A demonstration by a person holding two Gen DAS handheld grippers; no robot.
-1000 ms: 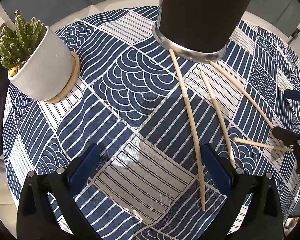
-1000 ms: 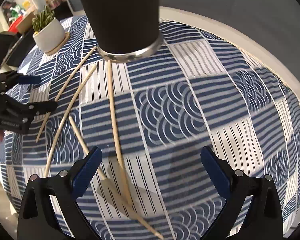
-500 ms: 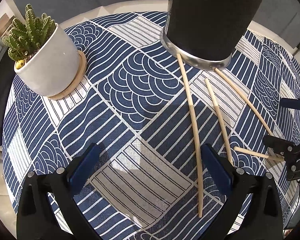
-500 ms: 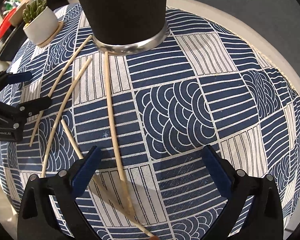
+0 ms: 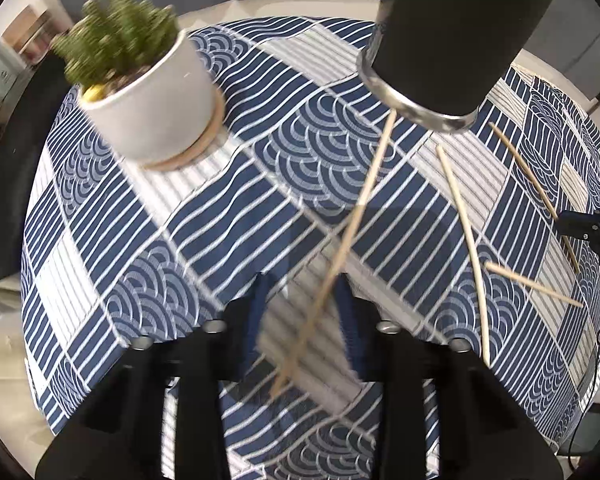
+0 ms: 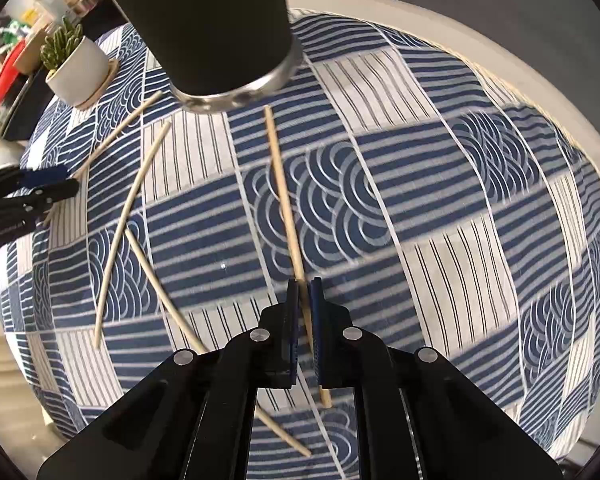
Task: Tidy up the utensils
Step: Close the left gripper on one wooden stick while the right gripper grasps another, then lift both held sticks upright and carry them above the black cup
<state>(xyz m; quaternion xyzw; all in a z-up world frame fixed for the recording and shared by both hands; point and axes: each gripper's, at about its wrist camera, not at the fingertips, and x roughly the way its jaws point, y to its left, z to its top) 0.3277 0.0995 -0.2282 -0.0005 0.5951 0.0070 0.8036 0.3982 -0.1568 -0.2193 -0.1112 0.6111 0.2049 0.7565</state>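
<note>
Several wooden chopsticks lie on the blue patterned tablecloth [image 5: 228,208] in front of a tall black tumbler [image 5: 452,32] with a steel base. My left gripper [image 5: 302,304] points down, its jaws closing around one chopstick [image 5: 364,196]. That stick runs between the fingers, with gaps still showing on both sides. My right gripper [image 6: 305,292] is shut on another chopstick [image 6: 280,184], which reaches up towards the tumbler [image 6: 212,20]. Two loose chopsticks [image 6: 128,216] lie crossed between the grippers. The other gripper shows in each view: the right gripper [image 5: 588,228] and the left gripper [image 6: 56,184].
A white pot with a cactus [image 5: 152,96] stands on a wooden saucer at the cloth's far left, also seen small in the right wrist view [image 6: 78,68]. The round table's pale rim [image 6: 500,68] curves behind the cloth. Clutter sits beyond the table at top left.
Both grippers' jaws have come together from wide open. The left slid right until a chopstick lay between its fingers. The right shifted left and closed on its chopstick.
</note>
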